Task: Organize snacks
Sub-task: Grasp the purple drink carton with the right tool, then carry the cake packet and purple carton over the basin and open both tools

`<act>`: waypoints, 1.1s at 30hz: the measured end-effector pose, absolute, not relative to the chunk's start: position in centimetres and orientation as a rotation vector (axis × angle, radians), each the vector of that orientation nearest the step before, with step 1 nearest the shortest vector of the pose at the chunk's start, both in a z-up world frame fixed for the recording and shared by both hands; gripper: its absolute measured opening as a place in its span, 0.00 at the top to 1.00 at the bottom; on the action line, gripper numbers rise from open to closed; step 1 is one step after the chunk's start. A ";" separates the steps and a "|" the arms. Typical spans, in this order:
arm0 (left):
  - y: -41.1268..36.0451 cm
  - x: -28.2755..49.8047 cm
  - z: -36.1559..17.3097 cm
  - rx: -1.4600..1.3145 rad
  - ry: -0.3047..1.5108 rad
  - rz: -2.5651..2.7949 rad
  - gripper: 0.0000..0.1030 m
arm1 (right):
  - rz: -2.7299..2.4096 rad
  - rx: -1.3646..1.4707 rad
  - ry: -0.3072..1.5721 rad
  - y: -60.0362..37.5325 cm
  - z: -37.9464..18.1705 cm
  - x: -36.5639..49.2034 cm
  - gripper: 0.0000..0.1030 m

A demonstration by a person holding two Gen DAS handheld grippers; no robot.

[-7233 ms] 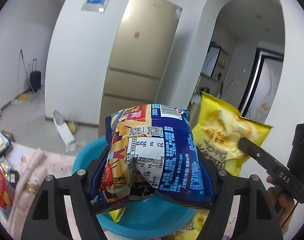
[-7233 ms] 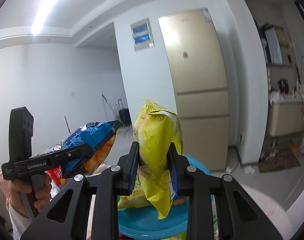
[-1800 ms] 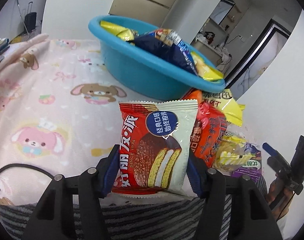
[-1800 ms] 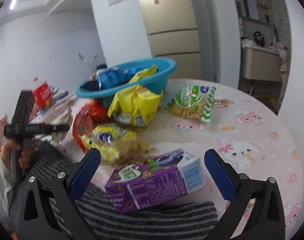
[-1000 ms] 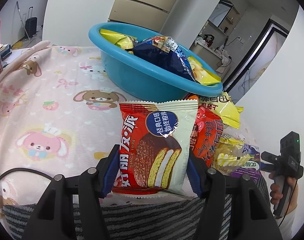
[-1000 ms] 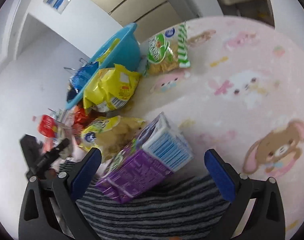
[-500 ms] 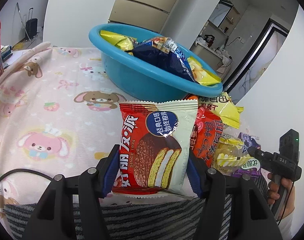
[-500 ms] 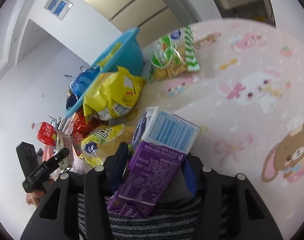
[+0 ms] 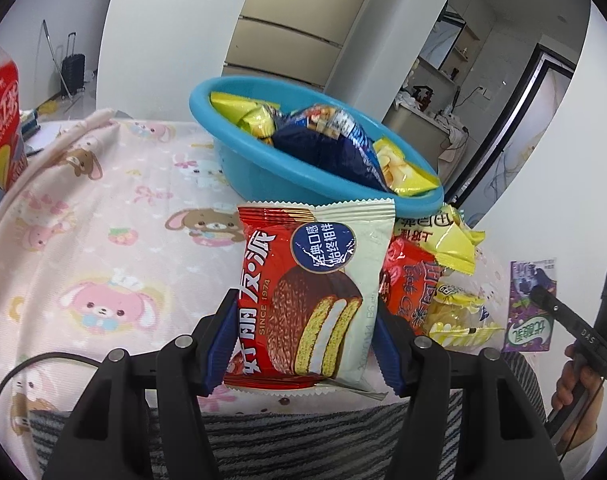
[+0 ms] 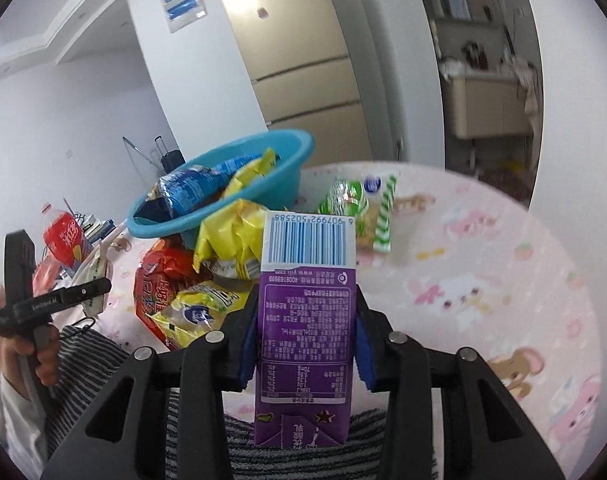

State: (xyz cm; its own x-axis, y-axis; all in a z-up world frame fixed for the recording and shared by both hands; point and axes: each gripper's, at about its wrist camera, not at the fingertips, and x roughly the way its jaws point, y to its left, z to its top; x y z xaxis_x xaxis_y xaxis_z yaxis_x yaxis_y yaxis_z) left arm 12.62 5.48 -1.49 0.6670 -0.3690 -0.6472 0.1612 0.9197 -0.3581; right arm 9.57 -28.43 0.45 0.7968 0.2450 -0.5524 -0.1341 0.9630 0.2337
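The left gripper (image 9: 305,344) is clamped on a chocolate pie packet (image 9: 311,300), a flat crinkled foil pouch in red and white, its blue pads pressing both side edges. Only the left wrist view shows this packet's front.

The right gripper (image 10: 306,350) has just been closing, and its pads now press the sides of a purple drink carton (image 10: 303,320), a rectangular box held with its barcode end away from the camera. The right wrist view alone shows that barcode; the left view shows the carton from the side, lifted off the cloth at the far right.

Past the grippers, a grey striped cloth edge gives way to a pink tablecloth (image 9: 103,240) printed with bunnies and bears. On it lie one red-orange bag (image 10: 155,284), one small yellow packet (image 10: 195,308) and one large yellow crisp bag (image 10: 231,244), all crumpled and glossy. One green-striped snack bag (image 10: 359,208) shows only in the right view.

Behind them stands one round blue plastic basin (image 9: 255,152) holding yellow bags and a dark blue one. A red-labelled bottle (image 10: 65,236) stands further left.
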 end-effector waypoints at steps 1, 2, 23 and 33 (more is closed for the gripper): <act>5.5 12.5 -1.2 -0.276 0.781 -0.298 0.39 | 0.208 0.175 0.600 -28.3 0.9 9.4 0.63; 5.5 12.3 -0.9 -0.271 0.772 -0.293 0.39 | 0.209 0.165 0.587 -28.2 1.2 9.3 0.63; 1.5 12.1 15.2 -0.169 0.507 -0.372 0.39 | 0.367 0.048 0.223 -24.5 14.0 12.8 0.63; -0.6 14.9 19.3 -0.123 0.437 -0.399 0.39 | 0.424 0.051 0.148 -22.1 17.1 15.8 0.63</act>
State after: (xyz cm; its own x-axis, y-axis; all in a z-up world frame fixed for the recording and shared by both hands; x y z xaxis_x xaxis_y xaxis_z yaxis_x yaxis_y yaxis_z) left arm 14.88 -0.59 19.32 0.8303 -0.4010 -0.3871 0.3489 0.9156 -0.2000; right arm 15.78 -22.08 17.13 0.9008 0.4135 -0.1324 -0.4061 0.9103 0.0798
